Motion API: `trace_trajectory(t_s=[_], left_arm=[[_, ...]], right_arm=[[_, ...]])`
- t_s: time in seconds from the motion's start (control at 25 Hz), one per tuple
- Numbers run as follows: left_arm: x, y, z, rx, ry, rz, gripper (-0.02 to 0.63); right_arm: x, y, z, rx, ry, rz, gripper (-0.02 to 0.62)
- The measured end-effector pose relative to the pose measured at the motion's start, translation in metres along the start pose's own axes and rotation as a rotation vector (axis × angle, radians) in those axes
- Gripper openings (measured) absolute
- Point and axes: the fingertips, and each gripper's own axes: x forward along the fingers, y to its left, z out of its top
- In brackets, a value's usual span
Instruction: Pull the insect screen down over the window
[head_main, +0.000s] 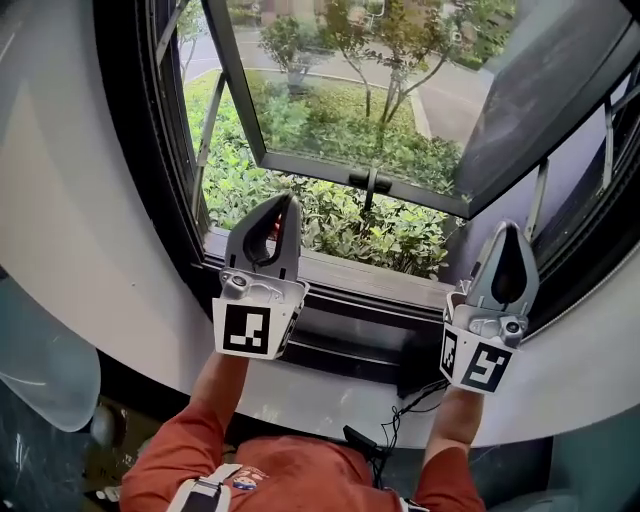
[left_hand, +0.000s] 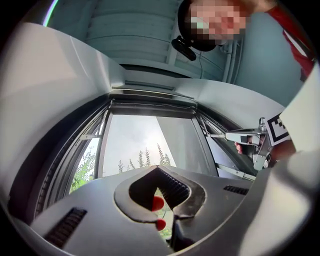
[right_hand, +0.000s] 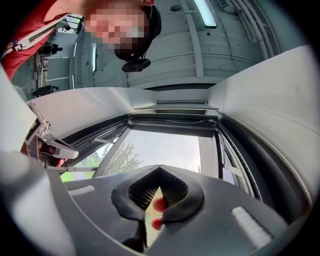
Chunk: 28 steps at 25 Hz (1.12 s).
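Observation:
Both grippers are raised in front of a dark-framed window (head_main: 330, 300). My left gripper (head_main: 287, 201) is shut with nothing in it, its tip over the lower left of the opening. At the lower right my right gripper (head_main: 511, 228) is likewise shut and empty. The left gripper view looks up past the closed jaws (left_hand: 157, 169) to a dark bar (left_hand: 150, 103) along the top of the opening. The same bar (right_hand: 175, 119) shows in the right gripper view above the closed jaws (right_hand: 159, 168). No screen mesh covers the glass area.
The glass sash (head_main: 400, 90) is swung outward, with a handle (head_main: 370, 185) at its lower edge and bushes beyond. White curved reveals (head_main: 80, 200) flank the frame. A black cable (head_main: 400, 410) lies on the sill below. Stay arms (head_main: 205, 130) cross the sides.

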Motion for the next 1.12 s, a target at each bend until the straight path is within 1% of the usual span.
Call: trace_trajectory(t_s=[0.08,0.44,0.56,0.72,0.88,1.12], left_arm=[[0.008,0.005,0.016,0.015,-0.052,0.001,0.005],[0.044,0.028,0.067,0.08,-0.137,0.039,0.005],[0.059,0.028,0.092,0.104,-0.194,0.037,0.005],[0.075,0.025,0.122,0.12,-0.259,0.032,0.005],[0.09,0.022,0.146,0.15,-0.305,0.024,0.005],[0.113,0.025,0.167,0.175,-0.335,0.025,0.005]], right_arm=[[0.01,-0.002,0.01,-0.006,-0.027,0.001,0.009],[0.054,-0.011,0.055,-0.03,-0.139,0.005,0.009],[0.067,-0.012,0.067,-0.039,-0.167,0.0,0.009],[0.085,-0.01,0.078,-0.066,-0.189,0.005,0.009],[0.105,-0.009,0.088,-0.102,-0.204,0.018,0.009],[0.13,-0.015,0.099,-0.133,-0.217,0.017,0.009]])
